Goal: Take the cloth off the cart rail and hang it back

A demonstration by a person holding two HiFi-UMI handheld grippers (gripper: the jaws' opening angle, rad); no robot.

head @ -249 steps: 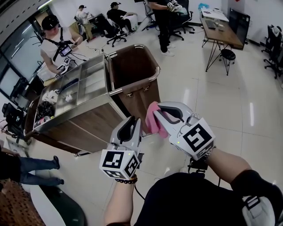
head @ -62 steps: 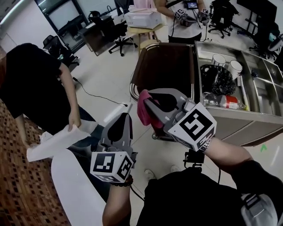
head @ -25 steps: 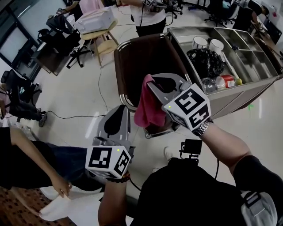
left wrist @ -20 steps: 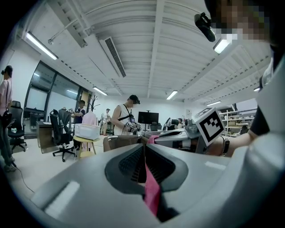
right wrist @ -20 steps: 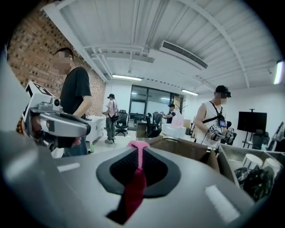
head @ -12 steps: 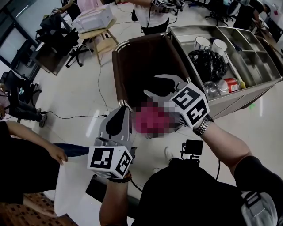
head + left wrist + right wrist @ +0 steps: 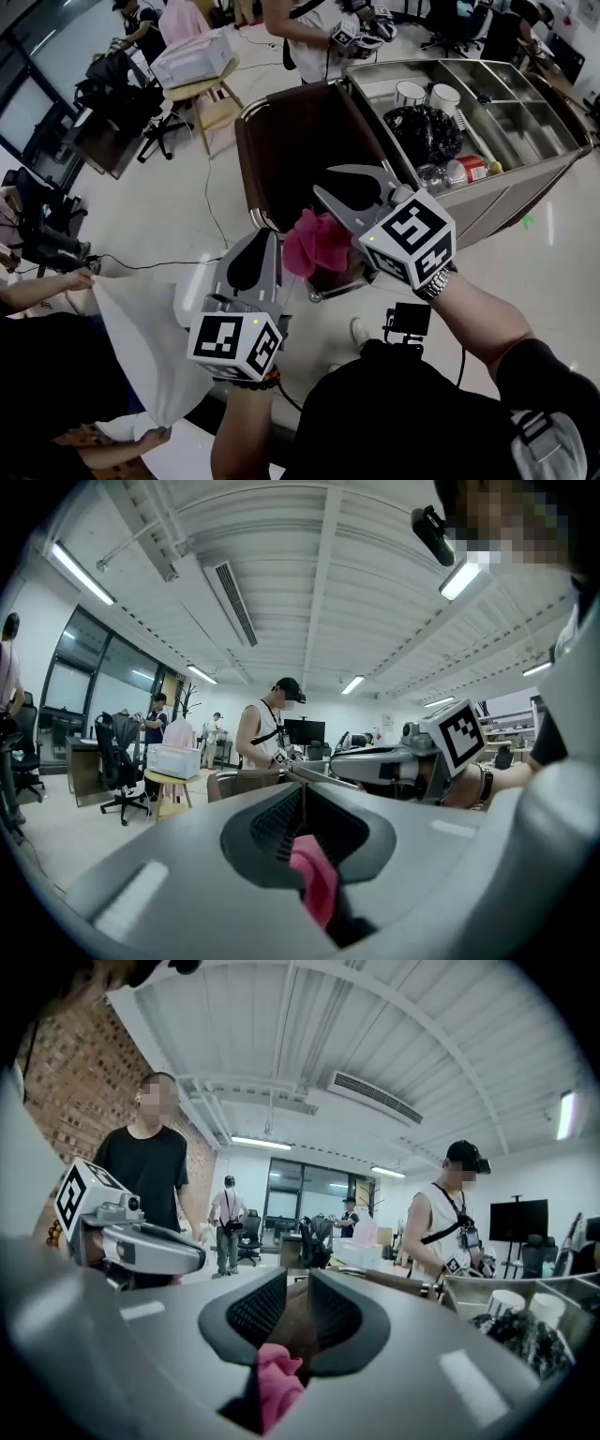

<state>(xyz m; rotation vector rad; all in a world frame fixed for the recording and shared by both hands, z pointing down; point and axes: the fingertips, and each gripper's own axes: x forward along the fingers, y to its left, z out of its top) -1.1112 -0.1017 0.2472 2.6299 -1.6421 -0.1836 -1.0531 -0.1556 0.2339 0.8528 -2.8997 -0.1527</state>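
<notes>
Head view — right claw [image 7: 322, 184] level, jaws closing (seemingly) on cloth [image 7: 314, 244].

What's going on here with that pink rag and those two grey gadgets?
A person is holding a pink cloth up in front of a cart with two hand-held tongs. The right tongs have just been closing on a bunch of it; the left tongs are shut on another bit. The cloth is not hung on the cart's rail yet.
</notes>
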